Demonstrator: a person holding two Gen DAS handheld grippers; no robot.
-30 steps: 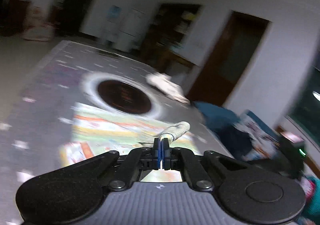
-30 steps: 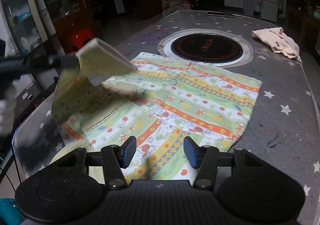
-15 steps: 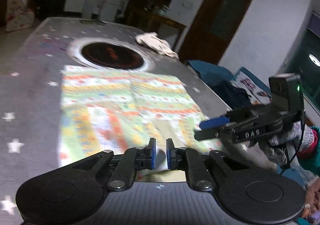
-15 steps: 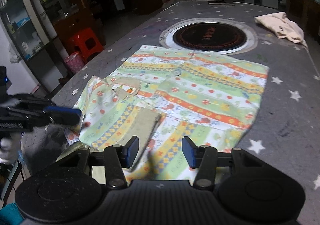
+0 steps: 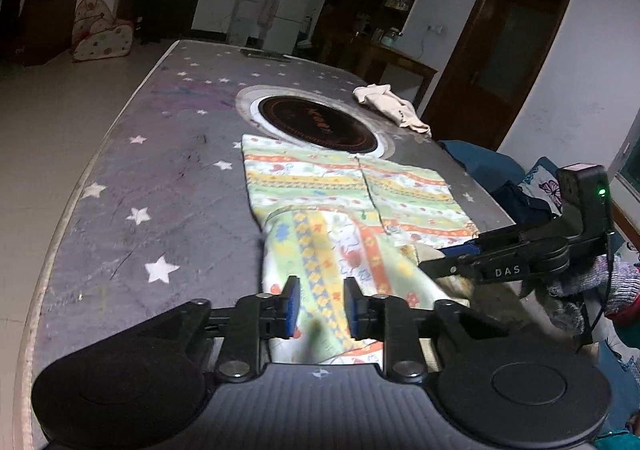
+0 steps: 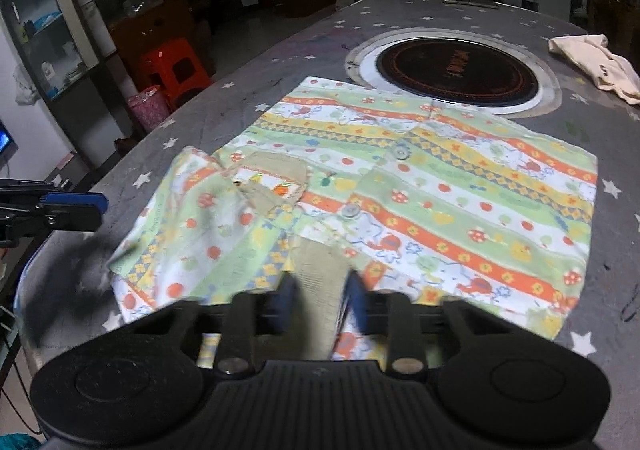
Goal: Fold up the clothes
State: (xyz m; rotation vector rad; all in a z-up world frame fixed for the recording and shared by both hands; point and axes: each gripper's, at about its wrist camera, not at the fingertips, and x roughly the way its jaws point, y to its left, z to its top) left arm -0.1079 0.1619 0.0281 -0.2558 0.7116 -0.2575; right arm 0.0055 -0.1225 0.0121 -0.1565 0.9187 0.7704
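Lying ahead of open hand-held gripper (image 6: 318, 308), shirt (image 6: 420, 194)

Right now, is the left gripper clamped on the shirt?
No, the left gripper has its fingers apart, with the patterned shirt lying flat beyond them.

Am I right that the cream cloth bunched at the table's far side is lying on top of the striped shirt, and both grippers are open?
Not quite. The cream cloth lies apart from the striped shirt, on bare table beyond the round cooktop, as the right wrist view shows. Left gripper and right gripper are indeed open.
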